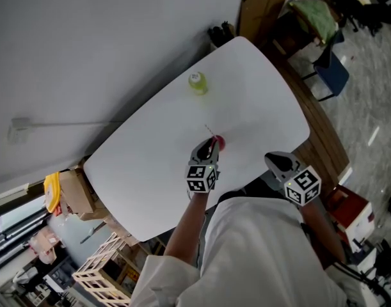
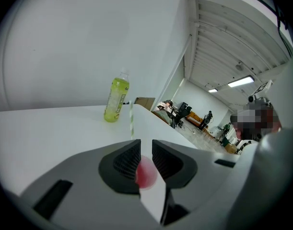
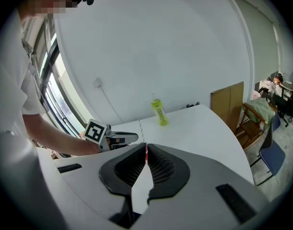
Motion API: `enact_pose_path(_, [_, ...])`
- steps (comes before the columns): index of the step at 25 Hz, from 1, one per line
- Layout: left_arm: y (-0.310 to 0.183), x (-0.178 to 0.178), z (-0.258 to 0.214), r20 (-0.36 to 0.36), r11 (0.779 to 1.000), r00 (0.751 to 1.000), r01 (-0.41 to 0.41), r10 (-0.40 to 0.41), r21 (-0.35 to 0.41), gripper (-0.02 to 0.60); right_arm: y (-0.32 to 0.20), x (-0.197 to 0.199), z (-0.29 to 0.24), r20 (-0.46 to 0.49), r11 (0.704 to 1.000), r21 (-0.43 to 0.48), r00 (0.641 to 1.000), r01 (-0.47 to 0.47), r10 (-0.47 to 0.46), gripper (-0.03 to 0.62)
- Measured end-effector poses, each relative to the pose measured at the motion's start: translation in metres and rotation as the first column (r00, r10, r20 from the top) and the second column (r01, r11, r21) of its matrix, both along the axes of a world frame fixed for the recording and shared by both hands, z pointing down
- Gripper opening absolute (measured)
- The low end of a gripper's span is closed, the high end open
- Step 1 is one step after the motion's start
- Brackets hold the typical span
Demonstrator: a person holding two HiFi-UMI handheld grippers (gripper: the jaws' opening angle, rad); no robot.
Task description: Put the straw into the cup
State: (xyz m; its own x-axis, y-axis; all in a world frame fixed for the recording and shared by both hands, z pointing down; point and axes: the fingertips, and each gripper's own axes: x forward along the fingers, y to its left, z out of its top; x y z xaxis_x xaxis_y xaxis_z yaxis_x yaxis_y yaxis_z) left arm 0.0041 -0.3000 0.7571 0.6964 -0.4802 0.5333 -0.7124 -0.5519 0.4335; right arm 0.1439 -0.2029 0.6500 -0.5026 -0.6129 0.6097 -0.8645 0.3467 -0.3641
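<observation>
Red plastic shows in the slit between the jaws of the left gripper (image 2: pixel 146 143), which pinch the small red cup (image 2: pixel 146 172); the pads hide most of it. Just beyond the tips a striped straw (image 2: pixel 132 121) stands upright, its foot hidden behind the left jaw. Farther ahead a green bottle (image 2: pixel 116 100) stands on the white table (image 2: pixel 41 133). The right gripper (image 3: pixel 146 148), with its jaws closed on nothing, sits well apart.

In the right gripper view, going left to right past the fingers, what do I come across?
left gripper → straw → bottle → brown board → blue chair
</observation>
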Motion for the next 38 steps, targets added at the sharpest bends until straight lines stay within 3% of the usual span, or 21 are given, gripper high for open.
enact_pose_path(7, [0.006,-0.003,-0.007,0.002,1.0,1.0,0.011,-0.011,0.018,0.075,0.003,0.0,-0.004,0.001,1.0,0.028,1.0,0.009,-0.009,0.037])
enact_pose_path(23, [0.033,-0.016,-0.038,-0.058,0.998,0.997,-0.042,0.044,0.046,0.017,0.012,0.0,-0.024,-0.049,0.993,0.118,0.999,0.011,-0.006,0.037])
enact_pose_path(38, [0.067,-0.052,-0.067,-0.081,0.998,0.995,0.053,-0.05,0.028,0.002,0.023,-0.009,-0.047,-0.051,0.978,0.201,0.997,0.062,-0.053,0.037])
